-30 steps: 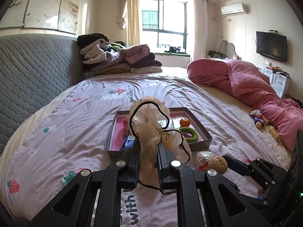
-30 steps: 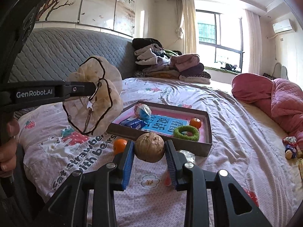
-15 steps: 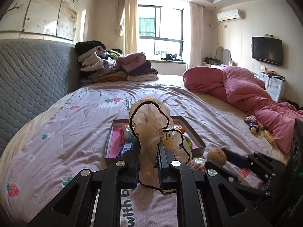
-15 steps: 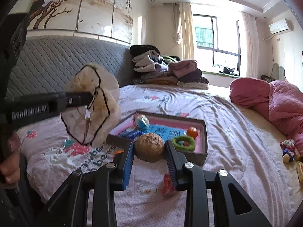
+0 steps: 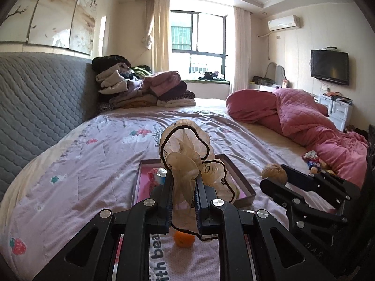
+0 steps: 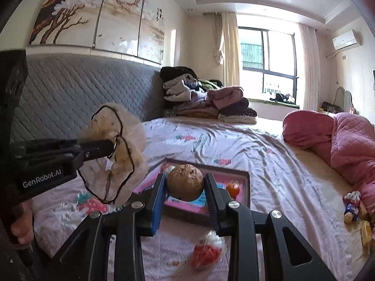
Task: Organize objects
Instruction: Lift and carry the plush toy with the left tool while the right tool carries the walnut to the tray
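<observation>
The left gripper fingers pinch the frilly scrunchie; the right gripper fingers squeeze the walnut, both lifted to go in the box.

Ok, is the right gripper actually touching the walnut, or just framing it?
Touching. The right wrist view shows the walnut pinched between the right gripper pads, both sides pressed against it, held above the tray.
</observation>
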Motion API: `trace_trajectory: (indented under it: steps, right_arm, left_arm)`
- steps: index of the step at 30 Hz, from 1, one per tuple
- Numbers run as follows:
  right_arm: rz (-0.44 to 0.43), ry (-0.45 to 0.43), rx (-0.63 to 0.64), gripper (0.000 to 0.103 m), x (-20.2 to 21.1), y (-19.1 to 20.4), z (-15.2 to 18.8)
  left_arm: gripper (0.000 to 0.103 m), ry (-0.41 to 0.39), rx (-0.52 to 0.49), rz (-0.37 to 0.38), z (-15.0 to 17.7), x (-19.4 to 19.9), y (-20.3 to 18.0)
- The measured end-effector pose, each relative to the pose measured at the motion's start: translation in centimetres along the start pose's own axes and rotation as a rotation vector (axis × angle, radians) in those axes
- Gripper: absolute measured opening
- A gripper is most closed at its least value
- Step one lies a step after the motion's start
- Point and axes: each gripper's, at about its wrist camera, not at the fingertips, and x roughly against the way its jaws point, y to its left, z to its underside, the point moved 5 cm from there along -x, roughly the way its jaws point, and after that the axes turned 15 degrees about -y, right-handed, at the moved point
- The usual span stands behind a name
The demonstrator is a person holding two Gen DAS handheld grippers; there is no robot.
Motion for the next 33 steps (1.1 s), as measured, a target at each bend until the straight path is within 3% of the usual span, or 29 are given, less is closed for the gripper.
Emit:
trace_trajectory:
  steps: [17,33]
  right_arm:
    - [0.018,-0.012,-0.031,0.033,-3.3,-2.6,-2.4]
    - [0.013,-0.008,0.022,0.033,-7.6,-2.9,-3.7]
  left_arm:
    - [0.016,0.007,-0.027,-0.019,-2.1,-3.6,0.7]
    - [0.016,0.06,-0.031,-0.041,-1.9,-10.3,2.6]
